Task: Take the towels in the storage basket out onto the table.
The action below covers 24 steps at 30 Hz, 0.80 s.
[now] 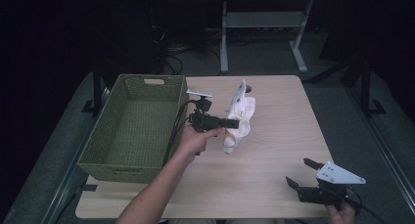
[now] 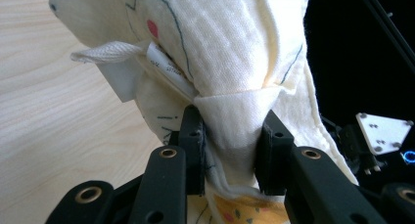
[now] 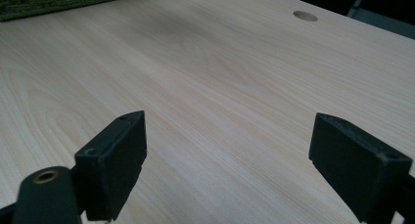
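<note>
Your left gripper (image 2: 227, 150) pinches the cloth (image 2: 235, 62), printed apparently | right gripper (image 1: 302, 171) gapes wide, low over table (image 1: 274, 136) | left forearm reaches forward.

I see bare bench (image 1: 274, 150) across the lower middle and right of the frame; the green basket (image 1: 132, 128) walls off the left.

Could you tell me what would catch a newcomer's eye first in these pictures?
Probably the cream cloth bunched up near the middle of the wooden table, pinched between the jaws of the left gripper. Next comes the big green woven basket at the table's left edge, then the right gripper open over bare wood at the near right corner.
</note>
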{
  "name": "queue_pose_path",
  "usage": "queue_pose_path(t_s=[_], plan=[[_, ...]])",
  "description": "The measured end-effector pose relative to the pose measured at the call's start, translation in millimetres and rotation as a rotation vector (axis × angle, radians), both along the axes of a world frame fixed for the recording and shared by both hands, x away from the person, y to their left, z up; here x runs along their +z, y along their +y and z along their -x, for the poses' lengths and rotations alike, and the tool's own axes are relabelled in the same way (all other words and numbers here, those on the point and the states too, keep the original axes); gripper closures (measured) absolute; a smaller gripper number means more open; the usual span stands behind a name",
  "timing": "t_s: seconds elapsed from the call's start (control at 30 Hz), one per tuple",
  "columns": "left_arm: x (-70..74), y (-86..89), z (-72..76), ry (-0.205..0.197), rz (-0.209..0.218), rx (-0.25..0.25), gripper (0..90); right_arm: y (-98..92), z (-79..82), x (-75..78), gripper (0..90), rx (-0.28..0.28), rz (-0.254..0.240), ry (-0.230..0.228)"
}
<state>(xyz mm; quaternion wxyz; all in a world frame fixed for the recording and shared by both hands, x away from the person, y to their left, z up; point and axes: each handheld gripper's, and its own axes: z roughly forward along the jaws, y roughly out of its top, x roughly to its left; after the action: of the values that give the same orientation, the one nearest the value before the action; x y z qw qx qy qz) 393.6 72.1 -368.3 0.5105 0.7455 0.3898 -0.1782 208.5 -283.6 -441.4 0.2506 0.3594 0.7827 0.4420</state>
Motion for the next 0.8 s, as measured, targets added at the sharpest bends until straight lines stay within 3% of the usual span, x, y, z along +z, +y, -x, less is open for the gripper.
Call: queue_pose_path(t_s=[0.4,0.53,0.8], plan=[[-19.1,-21.6,-11.5,0.016,-0.071,0.044,70.2,2.2,-0.3,0.5,13.7,0.001,-0.005,-0.001],[-29.3,-28.6,-15.5,0.046,-0.076,0.051,70.2,2.0,-0.4,0.7,13.7,-0.001,-0.010,-0.002],[-48.2,-39.4,-22.5,0.067,-0.116,0.080,70.1,1.1,-0.9,0.7,13.7,0.000,-0.010,-0.002]])
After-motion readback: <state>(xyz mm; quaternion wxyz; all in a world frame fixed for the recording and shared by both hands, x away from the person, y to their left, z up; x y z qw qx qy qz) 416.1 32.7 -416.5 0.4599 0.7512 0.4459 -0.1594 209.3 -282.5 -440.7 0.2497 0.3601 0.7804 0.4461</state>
